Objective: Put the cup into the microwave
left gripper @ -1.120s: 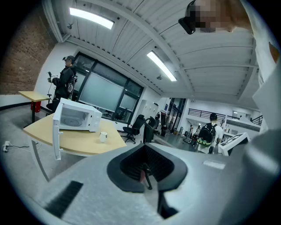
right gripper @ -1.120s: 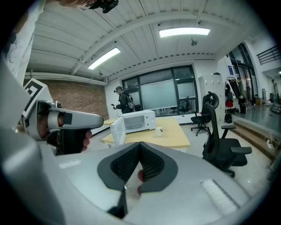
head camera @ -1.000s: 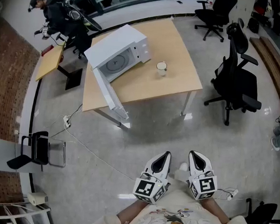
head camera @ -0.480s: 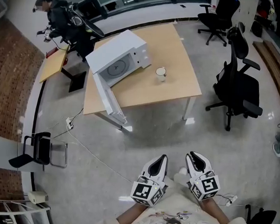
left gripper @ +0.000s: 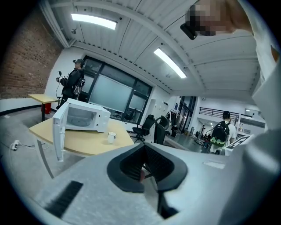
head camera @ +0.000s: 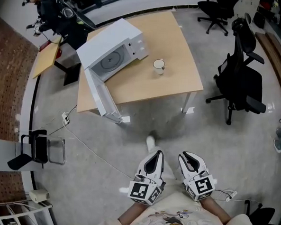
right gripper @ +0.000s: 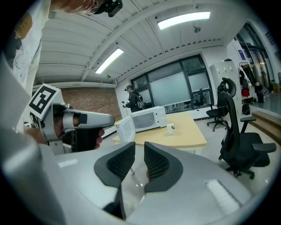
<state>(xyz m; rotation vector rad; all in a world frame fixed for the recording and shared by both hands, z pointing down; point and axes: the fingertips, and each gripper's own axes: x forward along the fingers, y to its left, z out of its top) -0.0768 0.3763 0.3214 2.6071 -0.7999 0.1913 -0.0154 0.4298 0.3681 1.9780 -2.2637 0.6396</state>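
Observation:
A white cup (head camera: 158,65) stands on the wooden table (head camera: 175,83), to the right of the white microwave (head camera: 111,51), whose door (head camera: 98,97) hangs open past the table's front edge. Both grippers are low in the head view, over the floor and well short of the table. My left gripper (head camera: 154,157) is shut and empty; its view shows the microwave (left gripper: 81,116) and cup (left gripper: 112,137) far ahead. My right gripper (head camera: 187,159) has just been opening; a narrow gap shows between its pads (right gripper: 156,165), with nothing in it. It also sees the cup (right gripper: 171,128) and microwave (right gripper: 149,117).
Black office chairs (head camera: 240,77) stand right of the table. A person (head camera: 47,9) stands at the back left by a small desk (head camera: 46,61). A cable (head camera: 90,152) runs across the floor, near a folding chair (head camera: 38,148). My shoe (head camera: 150,142) is ahead of the grippers.
Both grippers have moved forward, toward the table. A shoe has come into view ahead of them. The cup and microwave have not moved on the table.

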